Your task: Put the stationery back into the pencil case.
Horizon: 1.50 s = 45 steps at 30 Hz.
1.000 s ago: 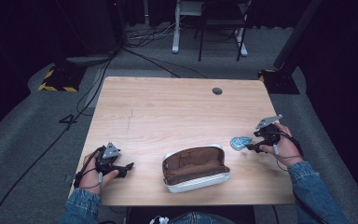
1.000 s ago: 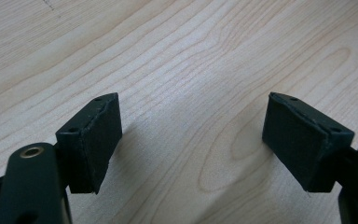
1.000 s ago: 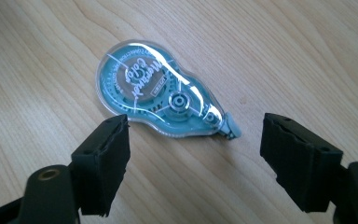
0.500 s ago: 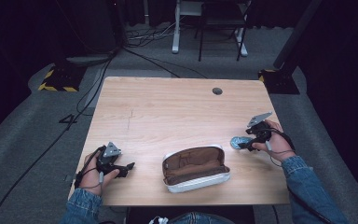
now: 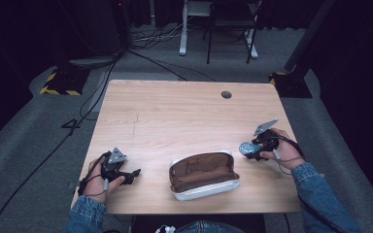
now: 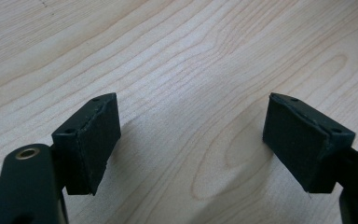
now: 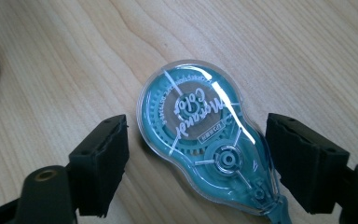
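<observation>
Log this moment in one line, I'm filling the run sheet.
left gripper: open, over bare table | right gripper: open, straddling correction tape | pouch: open

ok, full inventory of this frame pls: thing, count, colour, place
table: 1, light wood, centre; dark round hole near its far right
pouch: 1, brown inside, white outside, lying open at the near edge, centre
tape dispenser: 1, teal and clear, flat on the table at the right, between the open right tool's jaws, not gripped
chair: 1, dark, on the floor beyond the table
cables: several, black, on the grey floor at left
hands: 2, denim sleeves, from the near edge
left tool: 1, black, open over bare table, near left
right tool: 1, black, open
</observation>
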Motion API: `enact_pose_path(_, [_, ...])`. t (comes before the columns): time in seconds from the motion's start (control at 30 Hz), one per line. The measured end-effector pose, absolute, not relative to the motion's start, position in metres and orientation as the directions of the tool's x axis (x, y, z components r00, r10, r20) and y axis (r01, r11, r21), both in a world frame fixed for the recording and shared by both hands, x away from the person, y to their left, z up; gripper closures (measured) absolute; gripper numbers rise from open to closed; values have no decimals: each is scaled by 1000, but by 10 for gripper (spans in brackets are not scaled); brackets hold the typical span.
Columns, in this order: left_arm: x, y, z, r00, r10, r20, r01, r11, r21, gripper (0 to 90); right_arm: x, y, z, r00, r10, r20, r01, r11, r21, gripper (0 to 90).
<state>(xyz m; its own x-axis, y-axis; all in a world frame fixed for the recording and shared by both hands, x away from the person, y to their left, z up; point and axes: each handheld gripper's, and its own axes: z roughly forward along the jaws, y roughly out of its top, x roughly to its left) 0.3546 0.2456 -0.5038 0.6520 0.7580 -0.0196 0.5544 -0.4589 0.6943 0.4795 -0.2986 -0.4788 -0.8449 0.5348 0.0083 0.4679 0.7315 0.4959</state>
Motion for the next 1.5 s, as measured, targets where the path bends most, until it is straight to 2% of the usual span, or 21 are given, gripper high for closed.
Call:
enact_pose_path(0.13, [355, 245, -504, 654, 756, -19, 553, -461, 694, 191, 476, -297, -477, -841, 541, 14, 478, 730, 489, 272])
enact_pose_path(0.33, [355, 245, -504, 655, 756, -14, 549, -463, 695, 191, 479, -298, -479, -840, 543, 2, 467, 720, 514, 278])
enact_pose_path(0.53, [355, 244, -504, 653, 757, -18, 552, -459, 696, 191, 478, -299, -475, -836, 549, -1, 473, 720, 507, 493])
enact_pose_path(0.9, [355, 244, -504, 653, 758, -18, 551, -459, 697, 191, 476, -297, -475, -807, 591, 0, 511, 698, 502, 498])
enact_pose_path(1.5, [355, 244, -504, 654, 756, -17, 550, -461, 696, 191, 470, -298, -464, -793, 609, -14, 510, 676, 532, 502])
